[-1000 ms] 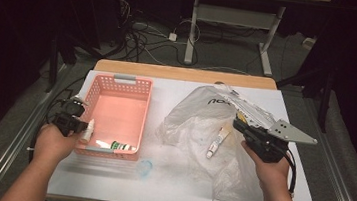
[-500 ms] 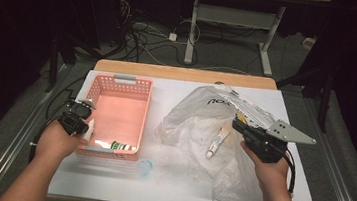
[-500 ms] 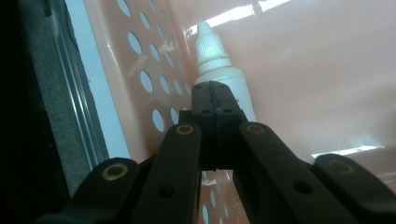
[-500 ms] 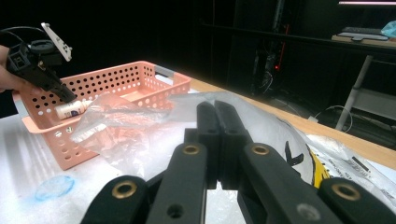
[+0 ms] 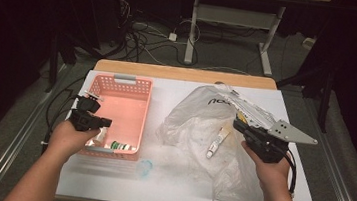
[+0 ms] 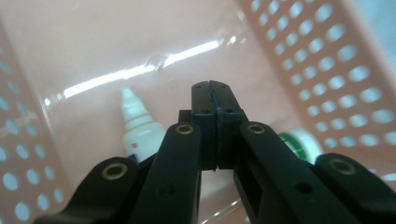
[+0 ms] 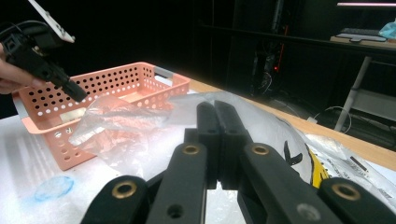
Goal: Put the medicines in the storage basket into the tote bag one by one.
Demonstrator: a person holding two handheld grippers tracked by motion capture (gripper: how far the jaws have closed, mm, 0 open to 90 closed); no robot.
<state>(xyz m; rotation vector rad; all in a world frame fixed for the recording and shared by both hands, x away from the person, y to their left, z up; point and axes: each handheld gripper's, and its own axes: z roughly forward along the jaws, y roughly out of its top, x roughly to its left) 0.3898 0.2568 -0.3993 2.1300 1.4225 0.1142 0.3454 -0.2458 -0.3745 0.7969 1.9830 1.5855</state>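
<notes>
At the left of the desk [image 5: 107,183], the left gripper [image 5: 95,120] hung over the near left corner of the pink basket [image 5: 135,88], its fingers pointing down into it. In the left gripper view the fingers [image 6: 205,100] were clenched together with nothing between them, though they had just eased apart by the barest amount. Below them, on the basket floor, lay a small white dropper bottle [image 6: 137,128] to the left of the fingers and a green-capped container [image 6: 299,142] to their right; neither touched the gripper. From above, the green-labelled container [image 5: 122,146] lay against the basket's near wall.

Just outside the basket, on the white desk surface, sat a faint bluish round thing [image 5: 145,167], possibly a clear lid; the view was too soft to be sure.

In the middle lay a crumpled clear plastic bag [image 5: 198,128] with dark lettering, and a white tube [image 5: 216,140] lay on it, just left of the right gripper [image 5: 240,125]. That gripper hovered over the bag's right part, fingers [image 7: 217,126] pressed shut and empty, pointing toward the basket. Printed packaging [image 5: 246,107] lay at the bag's far right edge.
</notes>
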